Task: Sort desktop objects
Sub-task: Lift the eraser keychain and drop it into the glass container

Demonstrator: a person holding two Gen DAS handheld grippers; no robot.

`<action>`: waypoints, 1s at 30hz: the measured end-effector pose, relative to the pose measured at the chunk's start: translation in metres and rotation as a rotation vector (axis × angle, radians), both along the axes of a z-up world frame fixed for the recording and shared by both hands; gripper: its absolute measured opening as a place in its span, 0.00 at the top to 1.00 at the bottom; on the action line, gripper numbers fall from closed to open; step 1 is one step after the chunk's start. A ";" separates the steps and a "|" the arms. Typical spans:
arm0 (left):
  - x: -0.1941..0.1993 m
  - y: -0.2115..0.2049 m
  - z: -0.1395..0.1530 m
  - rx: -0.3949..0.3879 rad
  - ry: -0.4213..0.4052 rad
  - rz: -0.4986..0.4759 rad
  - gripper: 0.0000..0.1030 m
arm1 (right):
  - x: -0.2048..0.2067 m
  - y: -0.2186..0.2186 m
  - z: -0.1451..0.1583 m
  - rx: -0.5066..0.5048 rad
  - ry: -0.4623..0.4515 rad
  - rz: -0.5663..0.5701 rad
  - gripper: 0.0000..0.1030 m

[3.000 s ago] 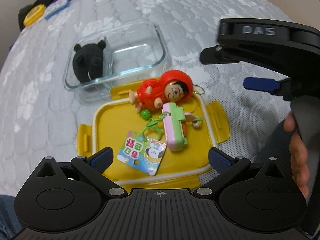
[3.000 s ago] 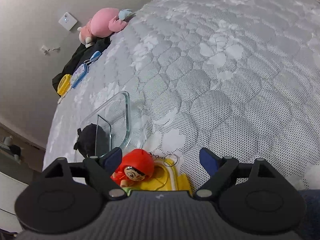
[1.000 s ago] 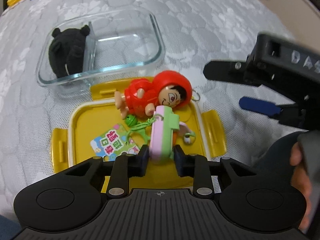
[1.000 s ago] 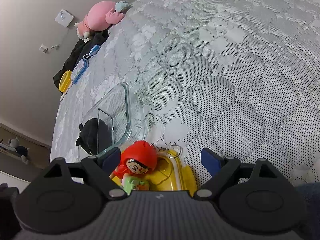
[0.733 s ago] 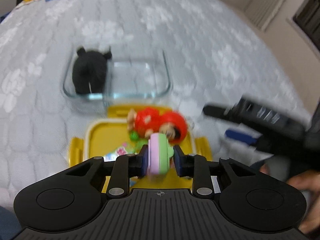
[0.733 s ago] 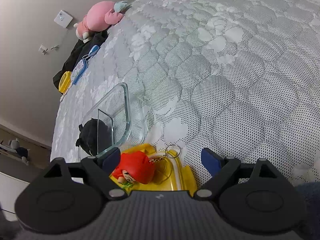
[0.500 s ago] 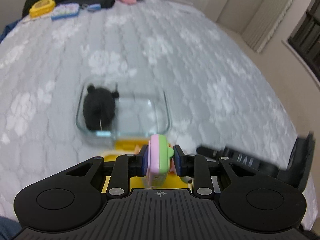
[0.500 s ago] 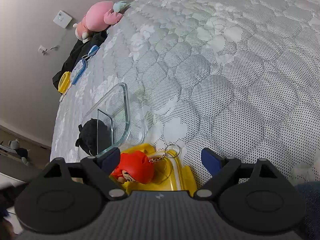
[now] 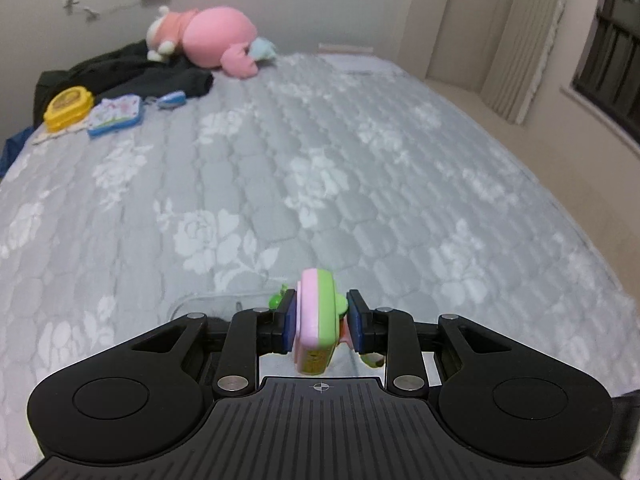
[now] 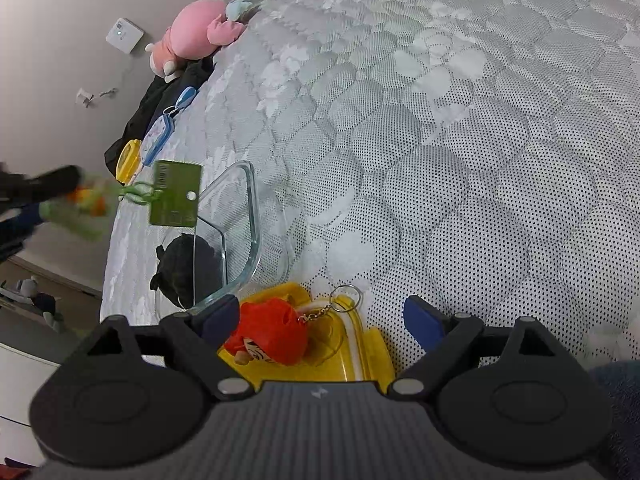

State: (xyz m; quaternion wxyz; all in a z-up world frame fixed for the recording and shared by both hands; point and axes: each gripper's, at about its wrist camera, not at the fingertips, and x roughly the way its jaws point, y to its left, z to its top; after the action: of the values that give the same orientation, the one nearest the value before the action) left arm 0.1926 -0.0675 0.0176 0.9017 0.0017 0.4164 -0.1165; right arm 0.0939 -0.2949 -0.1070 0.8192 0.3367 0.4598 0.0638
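My left gripper [image 9: 322, 322] is shut on a pink and green toy keychain [image 9: 317, 320], held in the air above the glass container [image 9: 208, 300], whose far rim just shows. In the right wrist view the left gripper [image 10: 36, 196] is blurred at the left, with the toy's green card tag [image 10: 175, 193] dangling over the glass container [image 10: 240, 216]. A black plush [image 10: 188, 266] sits in the container. My right gripper [image 10: 320, 320] is open above a red-hooded doll keychain [image 10: 272, 340] lying on the yellow lid [image 10: 360, 352].
A pink plush [image 9: 212, 38], black clothing [image 9: 132, 76], a yellow case [image 9: 68, 106] and a blue pouch [image 9: 116, 114] lie at the far end of the grey quilted bed [image 9: 360, 160]. The bed's right edge drops to the floor by a curtain.
My left gripper closed on the pink and green toy, lifted it off the yellow lid and carried it over the glass container. The red doll rolled over on the lid. The right gripper stayed.
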 end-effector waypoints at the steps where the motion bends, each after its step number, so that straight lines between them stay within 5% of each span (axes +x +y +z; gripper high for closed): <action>1: 0.003 -0.002 -0.009 0.021 0.008 0.005 0.72 | 0.000 0.000 0.000 0.001 0.002 0.000 0.12; 8: -0.002 0.003 -0.059 0.080 0.075 0.036 0.72 | 0.004 0.001 -0.004 0.004 0.020 0.012 0.12; 13: -0.005 0.006 -0.067 0.115 0.074 0.037 0.71 | 0.004 0.002 -0.005 0.005 0.023 0.014 0.12; 19: -0.008 0.011 -0.064 0.064 0.088 0.046 0.71 | 0.004 0.002 -0.004 0.008 0.025 0.013 0.12; 30: -0.104 0.028 -0.090 0.057 0.115 -0.031 0.63 | 0.002 0.004 0.001 -0.007 -0.024 0.026 0.12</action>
State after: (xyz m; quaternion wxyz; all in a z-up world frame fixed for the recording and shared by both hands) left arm 0.0883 -0.0395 -0.0727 0.8739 0.0272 0.4707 -0.1184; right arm 0.0958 -0.2908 -0.1060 0.8251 0.3269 0.4543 0.0769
